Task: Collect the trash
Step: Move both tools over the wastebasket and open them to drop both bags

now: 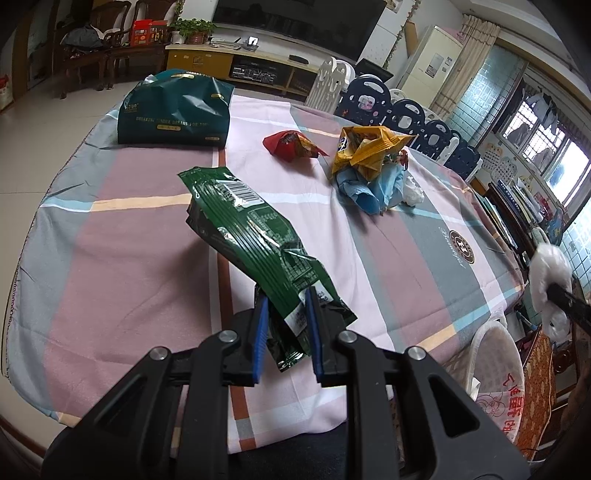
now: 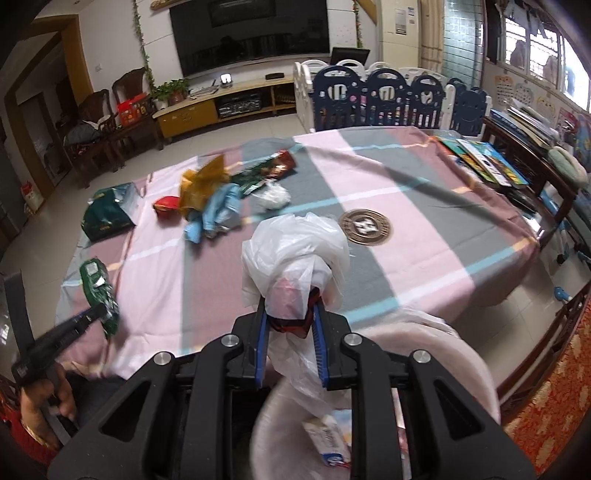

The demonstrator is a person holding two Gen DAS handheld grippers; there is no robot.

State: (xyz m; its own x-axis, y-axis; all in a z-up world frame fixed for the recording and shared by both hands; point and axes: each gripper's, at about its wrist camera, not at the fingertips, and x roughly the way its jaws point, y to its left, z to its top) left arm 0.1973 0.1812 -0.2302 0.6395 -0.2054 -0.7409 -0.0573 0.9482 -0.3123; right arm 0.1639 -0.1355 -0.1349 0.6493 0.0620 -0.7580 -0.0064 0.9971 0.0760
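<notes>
Both cameras ride on the handheld grippers, looking forward and steeply down along the fingers at the table (image 1: 110, 229) from close above its near edge. The left view sits further left, the right view further right. Both share the checked cloth, the trash pile (image 1: 369, 166) (image 2: 214, 199) and the television wall (image 2: 251, 33).

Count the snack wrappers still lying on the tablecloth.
2 clearly: a red wrapper mid-table and a yellow wrapper on the blue pile beside it. More may hide in that pile.
</notes>
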